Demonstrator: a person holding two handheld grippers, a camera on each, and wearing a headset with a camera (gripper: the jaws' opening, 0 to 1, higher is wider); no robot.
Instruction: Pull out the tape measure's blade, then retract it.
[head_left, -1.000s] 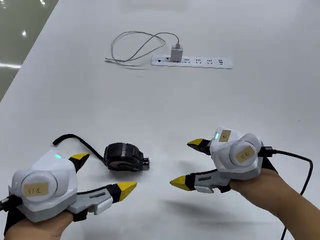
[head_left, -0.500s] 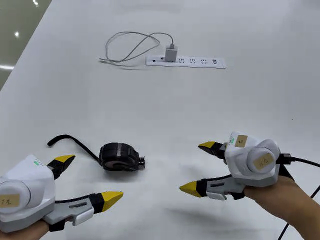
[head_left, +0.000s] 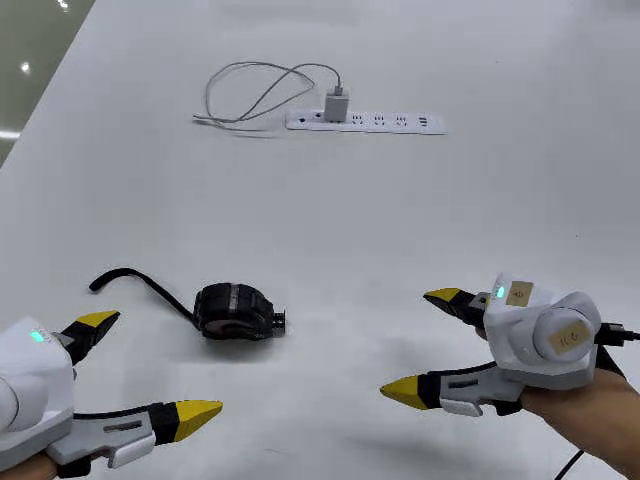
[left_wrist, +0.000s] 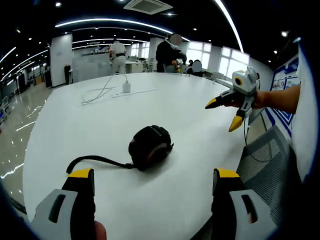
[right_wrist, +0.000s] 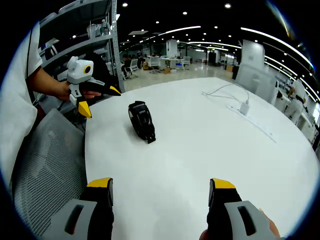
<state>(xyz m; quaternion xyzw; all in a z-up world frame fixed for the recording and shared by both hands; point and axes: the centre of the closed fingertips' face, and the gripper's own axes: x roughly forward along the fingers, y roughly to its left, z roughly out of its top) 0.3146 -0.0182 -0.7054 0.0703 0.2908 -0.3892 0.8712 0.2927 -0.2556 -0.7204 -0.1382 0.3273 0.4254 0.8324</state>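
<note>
While both tools hover over the white counter (head_left: 400, 220) in the head view, the left hand-held gripper (head_left: 150, 366) and the right hand-held gripper (head_left: 420, 344) have their jaws spread wide and hold nothing. The black tape measure (head_left: 235, 312) lies between them, nearer the left one, with its blade wound in and its strap (head_left: 140, 283) trailing leftward. A power strip (head_left: 365, 122) lies well beyond across bare counter. In the left gripper view, the tape measure sits just ahead of the parted jaws, untouched. In the right gripper view, it lies farther off, near the counter's edge.
</note>
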